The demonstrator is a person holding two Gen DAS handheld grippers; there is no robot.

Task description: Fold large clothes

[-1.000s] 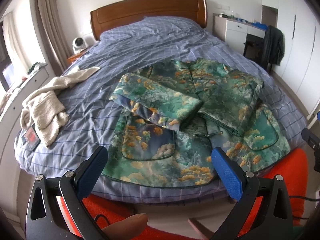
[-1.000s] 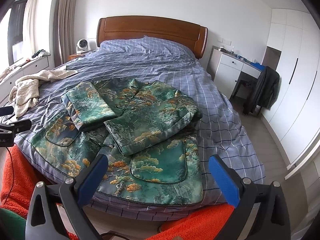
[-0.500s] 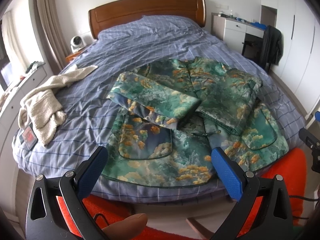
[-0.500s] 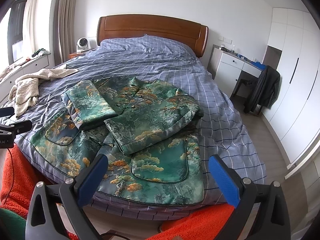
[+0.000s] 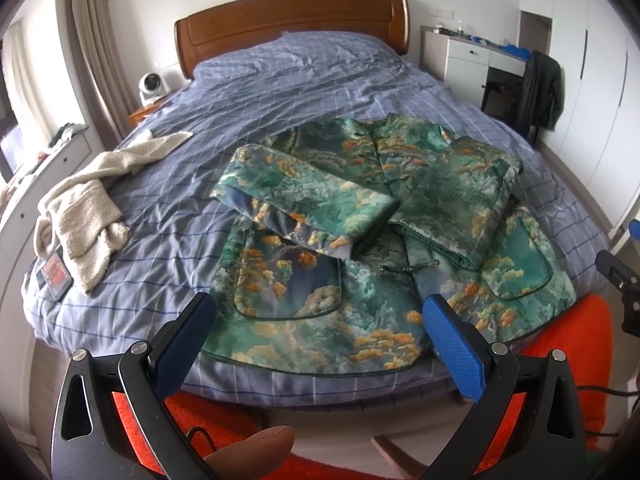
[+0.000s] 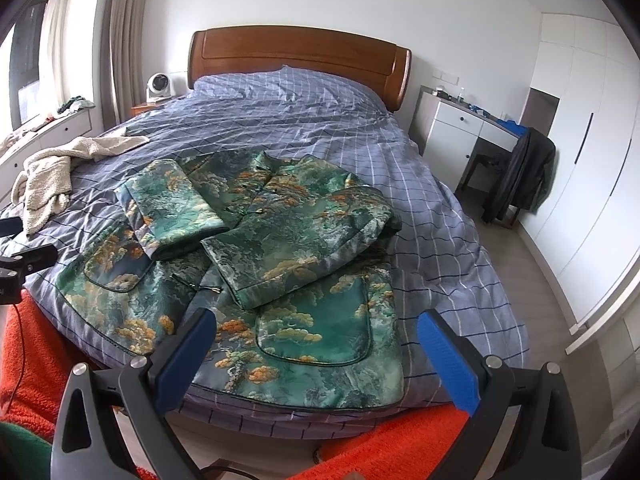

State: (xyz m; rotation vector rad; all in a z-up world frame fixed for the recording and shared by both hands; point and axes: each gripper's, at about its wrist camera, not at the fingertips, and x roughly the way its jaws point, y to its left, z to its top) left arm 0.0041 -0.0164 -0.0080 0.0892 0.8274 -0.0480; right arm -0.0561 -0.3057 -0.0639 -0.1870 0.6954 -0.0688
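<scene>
A green jacket with orange and white cloud print (image 5: 360,240) lies face up near the foot of the bed (image 5: 180,184), both sleeves folded in across its chest. It also shows in the right wrist view (image 6: 280,264). My left gripper (image 5: 320,320) is open and empty, held off the foot of the bed above the jacket's lower hem. My right gripper (image 6: 316,336) is open and empty, held off the foot of the bed over the hem's right part. Neither touches the cloth.
A cream towel (image 5: 84,196) and a small red-and-black item (image 5: 54,274) lie on the bed's left side. A wooden headboard (image 5: 292,16) is at the back. A white desk (image 6: 468,128) and a chair with a dark coat (image 6: 520,176) stand at the right. Orange fabric (image 6: 32,360) is below.
Both grippers have drifted slightly; the view of the bed has shifted a little. The jacket has not moved and both grippers stay open.
</scene>
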